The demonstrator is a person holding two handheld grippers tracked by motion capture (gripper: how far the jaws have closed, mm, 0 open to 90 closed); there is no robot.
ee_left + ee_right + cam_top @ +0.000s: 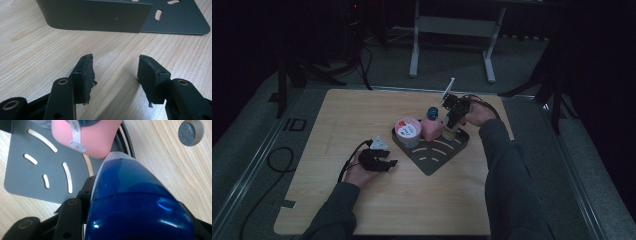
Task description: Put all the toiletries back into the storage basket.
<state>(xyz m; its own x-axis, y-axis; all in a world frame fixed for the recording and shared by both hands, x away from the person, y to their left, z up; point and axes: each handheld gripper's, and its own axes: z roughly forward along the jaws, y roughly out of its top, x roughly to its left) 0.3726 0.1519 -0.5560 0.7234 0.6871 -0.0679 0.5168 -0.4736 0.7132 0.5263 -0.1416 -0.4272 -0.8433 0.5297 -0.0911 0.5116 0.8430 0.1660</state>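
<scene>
Right gripper, jaws clamped on a blue-capped bottle, seems to be setting it in the grey rack beside the pink bottle; release likely follows, while the left gripper rests with jaws apart and empty

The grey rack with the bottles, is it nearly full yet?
Partly. A red-and-white tub and a pink bottle already stand along the back of the grey rack. The right claw grips a blue-capped bottle at the rack's right end, beside the pink one; letting go is left. The left claw rests open over the table, holding nothing.
</scene>
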